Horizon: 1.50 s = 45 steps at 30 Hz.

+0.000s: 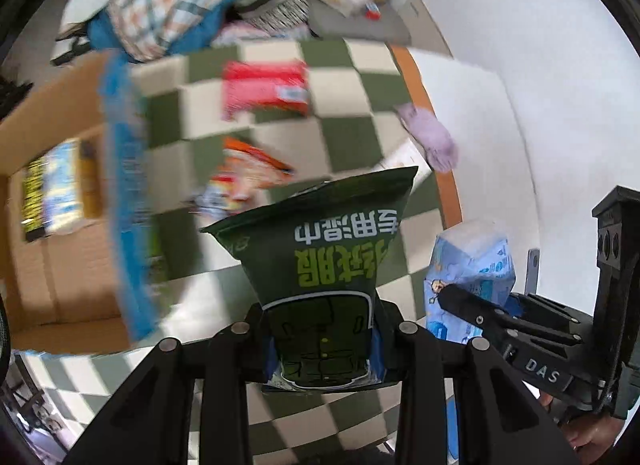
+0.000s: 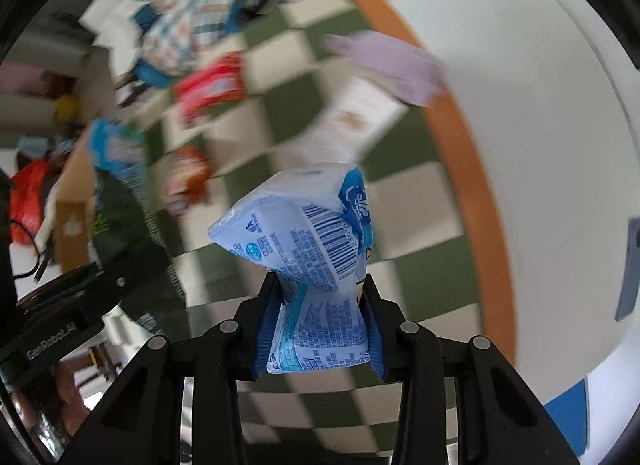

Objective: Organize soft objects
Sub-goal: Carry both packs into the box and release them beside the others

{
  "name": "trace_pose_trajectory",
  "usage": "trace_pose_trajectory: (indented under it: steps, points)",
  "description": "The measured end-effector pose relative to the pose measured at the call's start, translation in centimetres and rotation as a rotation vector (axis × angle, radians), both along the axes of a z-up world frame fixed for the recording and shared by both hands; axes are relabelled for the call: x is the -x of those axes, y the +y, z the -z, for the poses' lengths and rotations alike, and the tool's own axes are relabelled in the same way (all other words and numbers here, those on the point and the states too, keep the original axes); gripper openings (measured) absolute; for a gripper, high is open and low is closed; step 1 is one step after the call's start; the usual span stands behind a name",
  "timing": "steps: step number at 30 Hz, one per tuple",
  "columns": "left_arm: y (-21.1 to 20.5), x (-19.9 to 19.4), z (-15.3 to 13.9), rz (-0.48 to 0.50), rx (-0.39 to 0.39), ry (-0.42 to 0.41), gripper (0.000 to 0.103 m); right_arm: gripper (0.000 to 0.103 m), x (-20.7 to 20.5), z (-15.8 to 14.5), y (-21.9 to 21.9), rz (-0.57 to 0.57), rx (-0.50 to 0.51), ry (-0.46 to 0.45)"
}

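Observation:
My left gripper (image 1: 322, 339) is shut on a dark green wet-wipe pack (image 1: 320, 249) and holds it above the green-and-white checked mat (image 1: 352, 77). My right gripper (image 2: 320, 329) is shut on a light blue tissue pack (image 2: 308, 241), also held above the mat; it shows at the right of the left wrist view (image 1: 472, 261). On the mat lie a red pack (image 1: 266, 89), an orange-and-white pack (image 1: 244, 173) and a lilac soft cloth (image 1: 432, 137). The views are motion-blurred.
An open cardboard box (image 1: 60, 193) with a blue-edged flap stands at the left and holds a pack (image 1: 52, 189). A pile of checked cloth and bags (image 1: 172, 5) lies at the mat's far end. A white wall (image 1: 520, 65) with an orange strip borders the right.

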<state>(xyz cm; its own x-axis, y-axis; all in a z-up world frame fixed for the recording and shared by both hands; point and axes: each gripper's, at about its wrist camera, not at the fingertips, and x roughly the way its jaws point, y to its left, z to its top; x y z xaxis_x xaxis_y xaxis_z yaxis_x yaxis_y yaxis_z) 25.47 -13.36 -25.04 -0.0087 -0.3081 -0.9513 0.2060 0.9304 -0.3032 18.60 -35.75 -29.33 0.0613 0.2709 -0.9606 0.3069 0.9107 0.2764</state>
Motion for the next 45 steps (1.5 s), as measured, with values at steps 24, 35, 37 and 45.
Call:
trace_pose_trajectory:
  steps: [24,35,37,45]
  points:
    - [31.3,-7.6,-1.4,-0.336,-0.14,-0.072,0.031,0.041,-13.2,-6.9,32.1,-0.322,-0.015,-0.135]
    - [34.0,-12.7,6.1,-0.33,-0.17,0.076,0.031,0.041,-19.2,1.0,34.0,-0.29,0.112,-0.042]
    - [34.1,-13.2,6.8,-0.316,-0.172,0.098,0.032,0.041,-19.8,1.8,33.9,-0.277,0.117,-0.034]
    - [34.9,-13.7,7.3,-0.317,-0.189,0.126,0.038,0.055,-21.4,3.3,33.9,-0.274,0.146,-0.027]
